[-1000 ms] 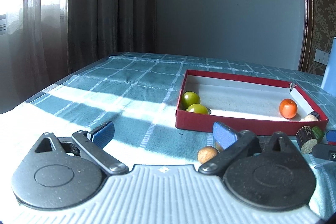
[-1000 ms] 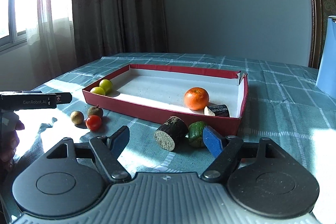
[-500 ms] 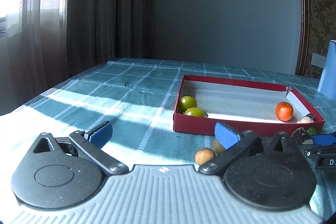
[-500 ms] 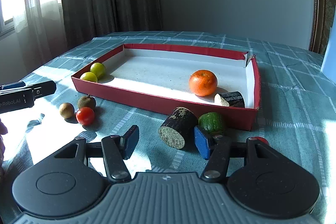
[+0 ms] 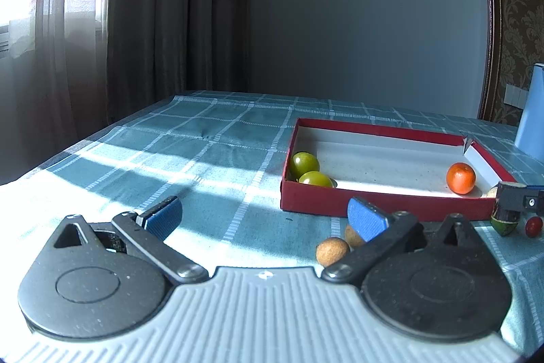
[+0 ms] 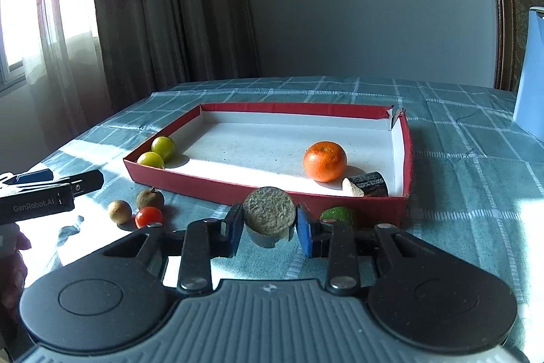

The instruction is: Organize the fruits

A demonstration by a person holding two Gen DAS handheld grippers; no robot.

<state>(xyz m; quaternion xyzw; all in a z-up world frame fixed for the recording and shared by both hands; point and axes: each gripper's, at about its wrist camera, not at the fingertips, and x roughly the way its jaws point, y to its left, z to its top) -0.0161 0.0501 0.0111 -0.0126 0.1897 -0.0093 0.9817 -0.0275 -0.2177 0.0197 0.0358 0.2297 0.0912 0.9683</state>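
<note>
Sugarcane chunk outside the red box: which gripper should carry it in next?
Right. The right gripper already clamps the sugarcane chunk just before the red box's near wall. The left gripper is open, empty, off to the box's left.

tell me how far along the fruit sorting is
Done: two green fruits, an orange and a dark chunk sit in the box. In hand: the right gripper clamps a second chunk. Left outside: two brown fruits, tomato, avocado.

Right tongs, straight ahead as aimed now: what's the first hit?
Probably the near wall of the red box. The right tongs grip the dark-skinned cut piece, raised just before that wall; depth is unclear, so it might clear.
</note>
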